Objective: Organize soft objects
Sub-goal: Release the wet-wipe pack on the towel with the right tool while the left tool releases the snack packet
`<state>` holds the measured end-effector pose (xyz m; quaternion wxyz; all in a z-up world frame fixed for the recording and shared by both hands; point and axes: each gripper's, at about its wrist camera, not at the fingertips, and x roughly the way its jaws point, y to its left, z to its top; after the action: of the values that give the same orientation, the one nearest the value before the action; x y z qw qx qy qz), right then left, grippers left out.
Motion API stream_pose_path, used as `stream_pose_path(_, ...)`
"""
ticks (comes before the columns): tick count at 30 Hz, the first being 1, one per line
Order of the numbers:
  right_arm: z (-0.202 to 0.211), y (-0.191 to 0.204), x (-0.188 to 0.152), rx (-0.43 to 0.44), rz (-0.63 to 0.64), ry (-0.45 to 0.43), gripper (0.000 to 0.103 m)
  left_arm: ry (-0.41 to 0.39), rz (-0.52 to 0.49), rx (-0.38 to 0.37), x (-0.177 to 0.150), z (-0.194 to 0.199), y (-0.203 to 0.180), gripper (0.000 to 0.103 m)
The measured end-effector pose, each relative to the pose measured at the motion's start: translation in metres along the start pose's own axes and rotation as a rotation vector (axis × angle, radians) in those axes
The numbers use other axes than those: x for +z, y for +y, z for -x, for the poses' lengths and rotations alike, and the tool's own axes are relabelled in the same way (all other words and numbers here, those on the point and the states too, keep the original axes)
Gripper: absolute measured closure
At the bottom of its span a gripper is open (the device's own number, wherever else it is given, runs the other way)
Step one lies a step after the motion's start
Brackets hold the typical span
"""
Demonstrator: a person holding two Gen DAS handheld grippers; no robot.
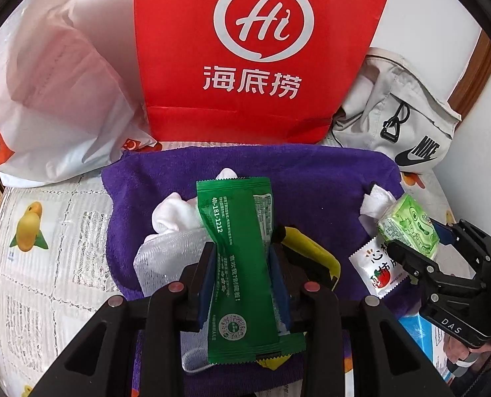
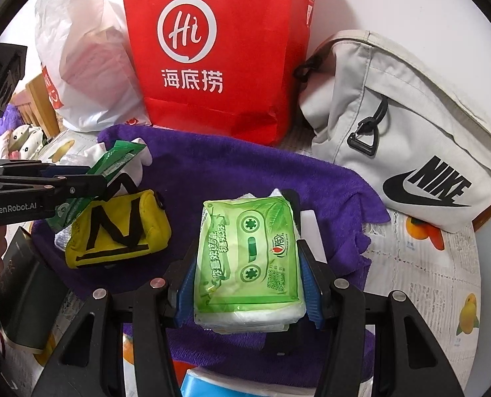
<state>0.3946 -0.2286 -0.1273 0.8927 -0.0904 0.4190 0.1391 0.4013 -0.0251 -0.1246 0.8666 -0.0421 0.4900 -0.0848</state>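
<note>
My left gripper is shut on a dark green sachet and holds it above the purple towel. It also shows in the right wrist view, with the sachet sticking out. My right gripper is shut on a light green tissue pack above the towel. In the left wrist view the right gripper holds that pack. A yellow pouch, white cloth and a small tomato sachet lie on the towel.
A red paper bag stands behind the towel, a white plastic bag to its left and a grey Nike bag to its right. A fruit-print tablecloth covers the table. A blue-and-white pack lies near the front edge.
</note>
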Motion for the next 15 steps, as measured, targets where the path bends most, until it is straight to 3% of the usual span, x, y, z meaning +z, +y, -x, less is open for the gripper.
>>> stream_pose_path(4,-0.0012,-0.0002,0.0005,0.005,0.004,-0.001,0.048,-0.002,-0.002,0.001,0.0005,-0.0019,-0.0001,0.071)
stream_pose_path(10,0.001,-0.0023,0.0006,0.035,-0.014,-0.014,0.038,0.001,0.019,0.004,0.0018,-0.0054,0.0037,0.066)
stream_pose_path(15,0.0047,-0.0047,0.0015,0.038,-0.036,-0.024,0.033,-0.011,0.019,0.003,0.0024,0.0011,0.0051,0.05)
